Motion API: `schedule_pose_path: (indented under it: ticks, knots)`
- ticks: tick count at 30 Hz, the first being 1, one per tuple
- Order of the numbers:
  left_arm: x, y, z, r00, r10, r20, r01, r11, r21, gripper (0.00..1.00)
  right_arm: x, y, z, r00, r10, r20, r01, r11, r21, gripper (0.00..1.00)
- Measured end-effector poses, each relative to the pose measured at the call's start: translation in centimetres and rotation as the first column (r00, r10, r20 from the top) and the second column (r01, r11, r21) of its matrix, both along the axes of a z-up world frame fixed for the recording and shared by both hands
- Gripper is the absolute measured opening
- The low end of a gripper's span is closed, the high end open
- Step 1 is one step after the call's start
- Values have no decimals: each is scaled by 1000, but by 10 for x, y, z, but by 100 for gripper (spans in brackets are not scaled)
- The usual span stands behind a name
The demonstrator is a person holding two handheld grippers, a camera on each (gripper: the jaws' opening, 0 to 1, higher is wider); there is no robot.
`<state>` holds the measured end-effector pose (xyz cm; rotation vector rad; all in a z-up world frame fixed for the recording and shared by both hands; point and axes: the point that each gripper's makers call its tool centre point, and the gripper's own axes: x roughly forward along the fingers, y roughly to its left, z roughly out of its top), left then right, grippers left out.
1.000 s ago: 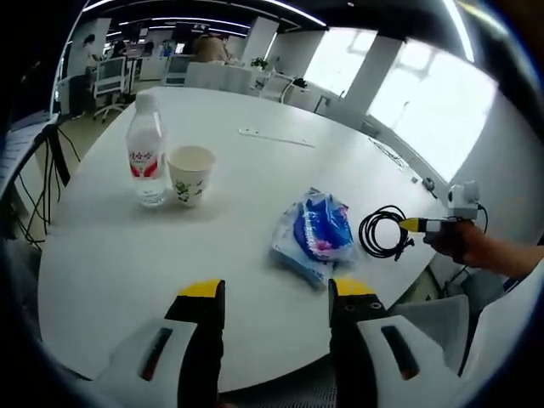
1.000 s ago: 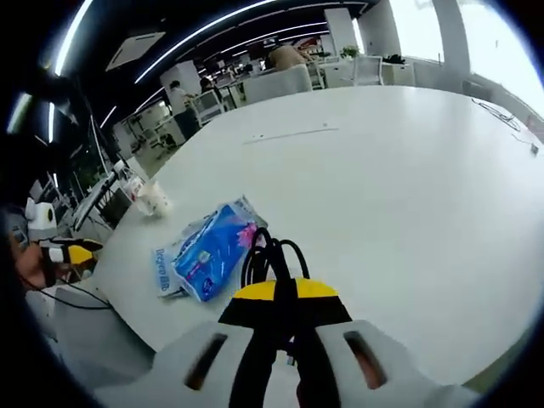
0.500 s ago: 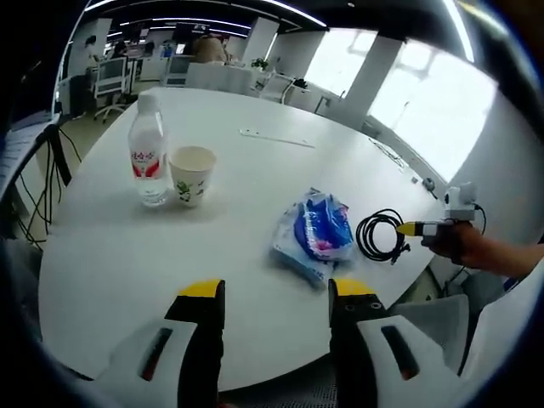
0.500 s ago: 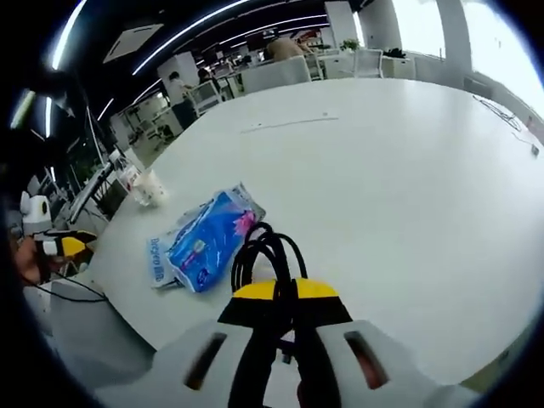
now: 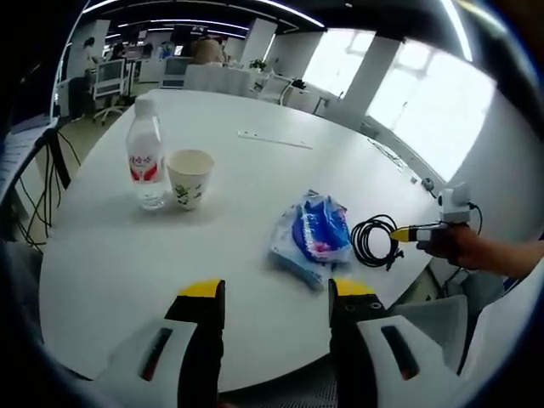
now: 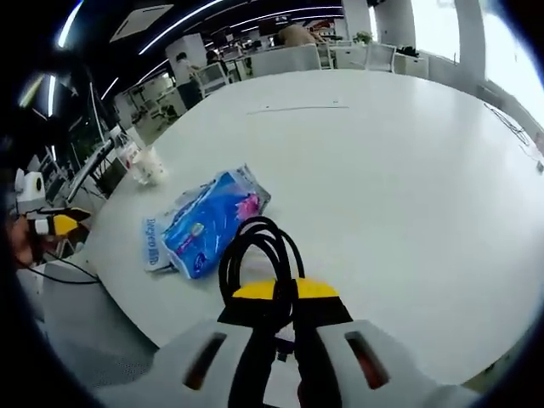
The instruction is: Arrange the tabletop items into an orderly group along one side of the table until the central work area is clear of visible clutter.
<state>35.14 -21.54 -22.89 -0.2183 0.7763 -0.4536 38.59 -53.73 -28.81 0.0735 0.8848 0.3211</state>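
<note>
The white desk point(image 5: 255, 178) carries a water bottle point(image 5: 146, 157) and paper cup point(image 5: 189, 177) side by side near one edge. The blue packet point(image 5: 312, 236) lies nearer the middle, and over the last second the coiled black cable point(image 6: 255, 255) has slid closer to it, so the pile is gathering. The right gripper point(image 6: 285, 297) has its fingers clamped on that coil, the loop fanning ahead of them. The left gripper point(image 5: 276, 293) hovers with fingers apart, holding nothing, well short of the packet.

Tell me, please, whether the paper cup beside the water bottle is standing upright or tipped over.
Upright. In the left gripper view the paper cup stands on its base with its open mouth facing up, just right of the capped water bottle on the white table.
</note>
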Motion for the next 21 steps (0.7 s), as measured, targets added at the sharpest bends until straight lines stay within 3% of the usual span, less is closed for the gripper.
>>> schedule_pose_path:
  ticks: [13, 21]
  knots:
    - [-3, 4, -3, 1000, 9, -4, -9, 1000, 1, 48, -8, 3, -13, 997, 59, -51, -61, 998, -30, 3]
    - [-4, 5, -4, 1000, 20, -5, -20, 1000, -9, 48, -3, 4, -8, 996, 79, -41, -80, 996, -29, 0]
